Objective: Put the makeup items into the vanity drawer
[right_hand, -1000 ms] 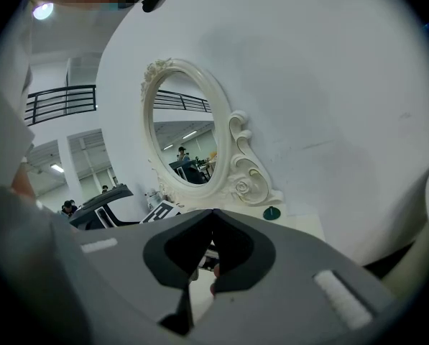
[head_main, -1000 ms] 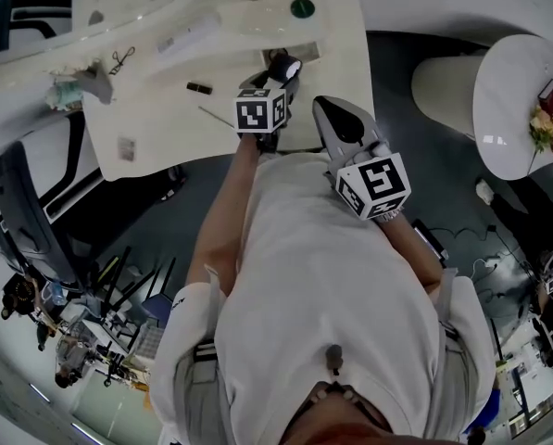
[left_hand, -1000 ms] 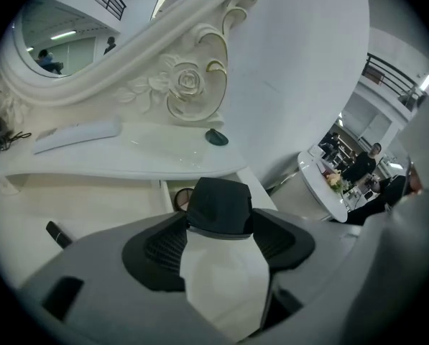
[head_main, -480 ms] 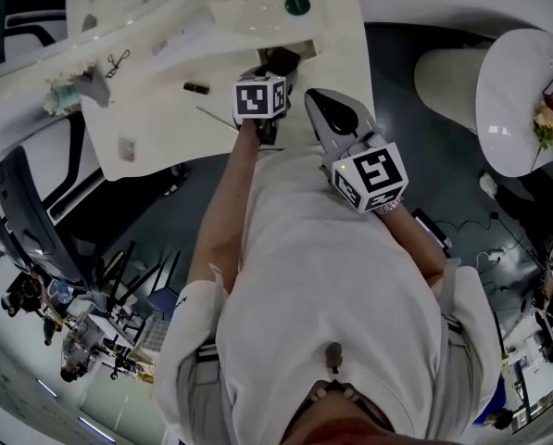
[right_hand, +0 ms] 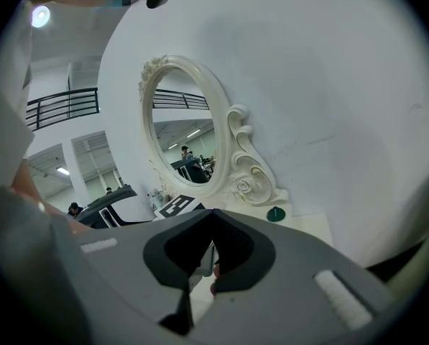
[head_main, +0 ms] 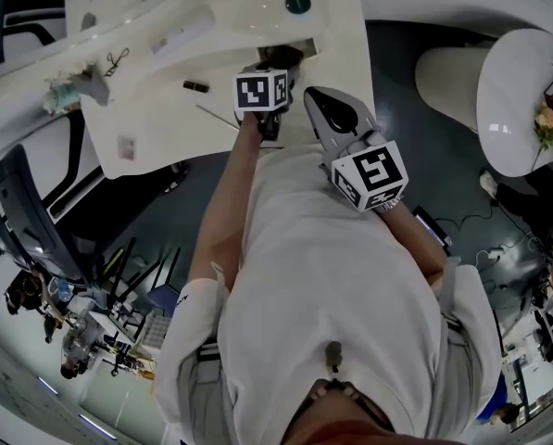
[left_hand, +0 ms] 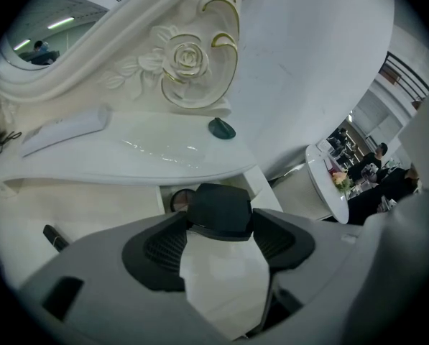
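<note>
Left gripper (left_hand: 220, 220): jaws clamped on a dark, angular makeup case (left_hand: 218, 205), held above the open vanity drawer (head_main: 306, 48), where a round compact (left_hand: 178, 200) lies. Right gripper (right_hand: 211, 211): jaws together, nothing between them, just beside the left at the vanity's (head_main: 165, 119) front edge. The only print in view is the square marker pattern on each gripper's cube.

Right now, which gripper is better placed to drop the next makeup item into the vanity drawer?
Left. The left gripper is clamped on a dark compact and hangs right at the open drawer. The right gripper is shut with nothing in it, off to the drawer's side.
</note>
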Action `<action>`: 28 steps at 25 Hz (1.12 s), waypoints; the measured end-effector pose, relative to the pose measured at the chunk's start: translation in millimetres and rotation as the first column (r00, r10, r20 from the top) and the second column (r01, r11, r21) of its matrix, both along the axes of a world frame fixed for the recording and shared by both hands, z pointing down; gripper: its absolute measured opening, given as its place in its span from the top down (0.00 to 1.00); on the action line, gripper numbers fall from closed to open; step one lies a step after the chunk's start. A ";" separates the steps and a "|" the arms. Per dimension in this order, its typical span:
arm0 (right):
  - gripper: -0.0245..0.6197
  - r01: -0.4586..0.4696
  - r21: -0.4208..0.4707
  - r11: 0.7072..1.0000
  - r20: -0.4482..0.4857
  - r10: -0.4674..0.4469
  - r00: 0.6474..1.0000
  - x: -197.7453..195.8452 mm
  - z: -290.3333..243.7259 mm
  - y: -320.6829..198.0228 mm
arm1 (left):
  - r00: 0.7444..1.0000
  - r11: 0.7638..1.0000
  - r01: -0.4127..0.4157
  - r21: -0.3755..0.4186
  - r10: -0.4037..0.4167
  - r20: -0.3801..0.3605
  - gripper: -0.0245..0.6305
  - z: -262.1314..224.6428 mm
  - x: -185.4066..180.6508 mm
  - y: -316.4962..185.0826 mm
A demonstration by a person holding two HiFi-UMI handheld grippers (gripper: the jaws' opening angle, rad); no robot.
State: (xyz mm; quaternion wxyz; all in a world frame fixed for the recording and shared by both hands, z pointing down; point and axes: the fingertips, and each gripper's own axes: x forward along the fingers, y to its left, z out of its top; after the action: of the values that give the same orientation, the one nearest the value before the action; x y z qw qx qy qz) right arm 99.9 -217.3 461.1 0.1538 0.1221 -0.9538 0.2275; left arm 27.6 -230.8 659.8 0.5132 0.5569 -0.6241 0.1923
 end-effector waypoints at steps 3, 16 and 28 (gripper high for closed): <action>0.95 -0.003 -0.003 1.000 -0.001 0.003 1.000 0.3 0.7 -0.7 | 1.000 1.000 0.015 0.019 -0.015 0.026 0.52 -1.2 -4.6 -5.6; 0.95 0.001 -0.006 1.000 -0.001 -0.001 1.000 -0.4 0.4 3.3 | 0.998 0.991 0.044 0.126 -0.049 0.038 0.51 0.8 -3.4 -4.2; 0.95 0.023 0.019 1.000 -0.007 -0.023 1.000 -10.5 -2.6 23.6 | 0.990 0.974 0.054 0.219 -0.081 0.116 0.95 -30.1 -16.2 24.3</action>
State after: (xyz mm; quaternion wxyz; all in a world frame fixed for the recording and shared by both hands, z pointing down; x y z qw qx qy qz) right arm 89.4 -193.7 458.5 0.1585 0.1132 -0.9567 0.2162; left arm 11.4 -206.5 629.8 0.4163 0.5746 -0.6905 0.1402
